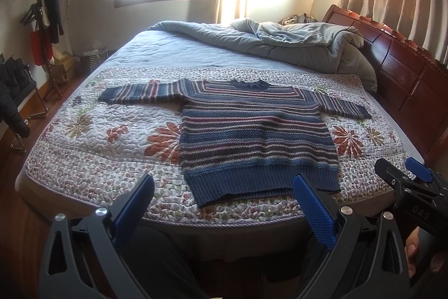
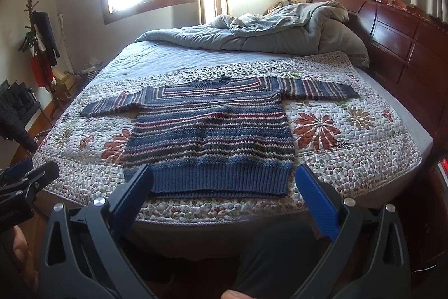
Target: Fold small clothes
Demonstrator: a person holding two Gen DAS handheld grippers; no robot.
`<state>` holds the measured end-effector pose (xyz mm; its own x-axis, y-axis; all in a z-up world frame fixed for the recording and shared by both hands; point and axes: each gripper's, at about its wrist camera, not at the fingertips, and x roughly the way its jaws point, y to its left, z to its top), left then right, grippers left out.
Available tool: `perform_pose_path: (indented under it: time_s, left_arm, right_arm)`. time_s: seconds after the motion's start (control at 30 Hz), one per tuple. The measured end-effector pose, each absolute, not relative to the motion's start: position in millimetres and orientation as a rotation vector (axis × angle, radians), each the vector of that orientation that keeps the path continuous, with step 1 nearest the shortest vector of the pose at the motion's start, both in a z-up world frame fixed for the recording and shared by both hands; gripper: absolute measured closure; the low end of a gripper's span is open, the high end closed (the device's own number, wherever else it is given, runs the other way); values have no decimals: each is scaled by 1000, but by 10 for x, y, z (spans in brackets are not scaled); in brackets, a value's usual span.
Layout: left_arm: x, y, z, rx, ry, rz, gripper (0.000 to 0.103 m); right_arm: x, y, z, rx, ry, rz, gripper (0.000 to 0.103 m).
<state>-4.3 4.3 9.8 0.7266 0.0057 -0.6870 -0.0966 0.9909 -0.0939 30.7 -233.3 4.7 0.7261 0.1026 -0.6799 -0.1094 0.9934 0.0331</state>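
A small striped knit sweater [image 1: 254,136] [image 2: 212,136] in blue, maroon and white lies flat on the floral quilt [image 1: 98,147] [image 2: 350,159], face up, collar away from me, hem toward me, both sleeves spread out sideways. My left gripper [image 1: 224,184] hovers open just short of the hem, above the bed's near edge, with nothing between its blue pads. The right gripper [image 2: 224,175] is also open and empty, held before the hem's middle. It shows too at the right edge of the left wrist view, the right gripper [image 1: 403,167]. The left gripper [image 2: 28,173] appears at the left edge of the right wrist view.
A rumpled grey duvet [image 1: 280,44] is piled at the far right of the bed by the dark wooden headboard [image 1: 406,69]. A coat stand [image 1: 44,27] with hanging clothes and a chair with dark garments [image 1: 14,91] stand on the left floor. A person's dark-trousered legs [image 2: 268,257] are below the grippers.
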Motion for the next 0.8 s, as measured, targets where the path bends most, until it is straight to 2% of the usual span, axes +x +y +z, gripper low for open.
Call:
perform_pose_path:
  time_s: [0.8]
  left_arm:
    - [86, -6, -37, -127, 787, 50, 4]
  right_arm:
    - [430, -2364, -81, -13, 772, 101, 2]
